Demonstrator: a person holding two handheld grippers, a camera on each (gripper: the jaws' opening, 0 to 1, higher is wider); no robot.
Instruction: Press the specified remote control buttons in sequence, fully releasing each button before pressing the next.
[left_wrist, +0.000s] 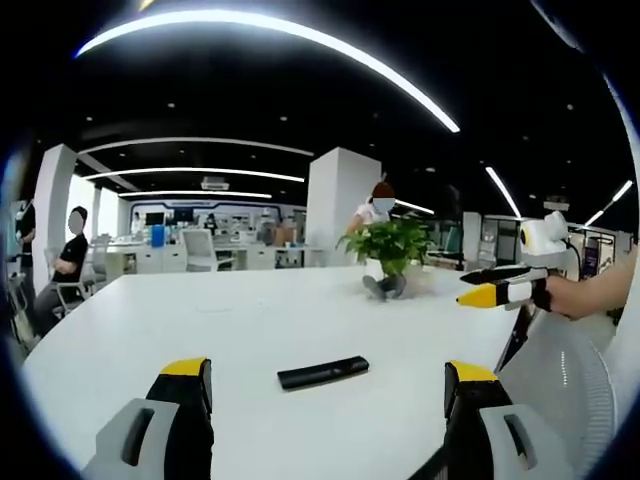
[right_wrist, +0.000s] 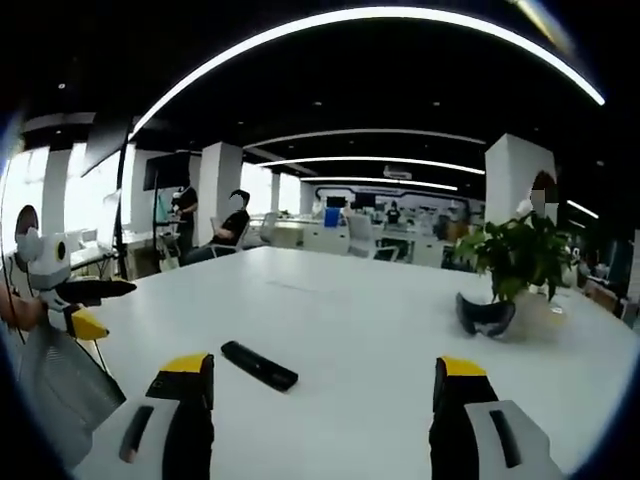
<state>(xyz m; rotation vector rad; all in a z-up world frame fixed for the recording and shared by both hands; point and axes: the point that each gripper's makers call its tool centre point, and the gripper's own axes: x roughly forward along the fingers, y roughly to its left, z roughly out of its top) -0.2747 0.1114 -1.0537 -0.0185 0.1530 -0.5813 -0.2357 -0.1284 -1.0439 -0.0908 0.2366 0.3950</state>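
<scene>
- In the left gripper view we see the left hand-held gripper with its two yellow-tipped jaws spread wide at the bottom, nothing between them, so released.
- The remote control, black and slim, lies flat on the white table, just ahead of the left jaws and between them in the picture; no contact with either jaw.
- In the right gripper view the right hand-held gripper is also spread wide, yellow tips apart, holding nothing.
- There the remote control lies ahead of the left-side jaw, angled across the table, not touching the jaws.
- We also see the right hand-held gripper coming into the left gripper view from the right edge, held above the table edge by a person's hand; its yellow and black jaw tips lie close together from this angle, but we can't tell its state from this view alone.
- The left hand-held gripper appears at the left edge of the right gripper view, one black jaw and one yellow-tipped jaw visible with a gap between.
- A potted plant stands on the far side of the table, well apart from the remote; a dark object lies at its base, touching or just beside the pot, can't tell what it is.
- Same potted plant at right in the right gripper view.
- A person in black is seated at the table's far left corner.
- Buttons on the remote are too small to make out.
</scene>
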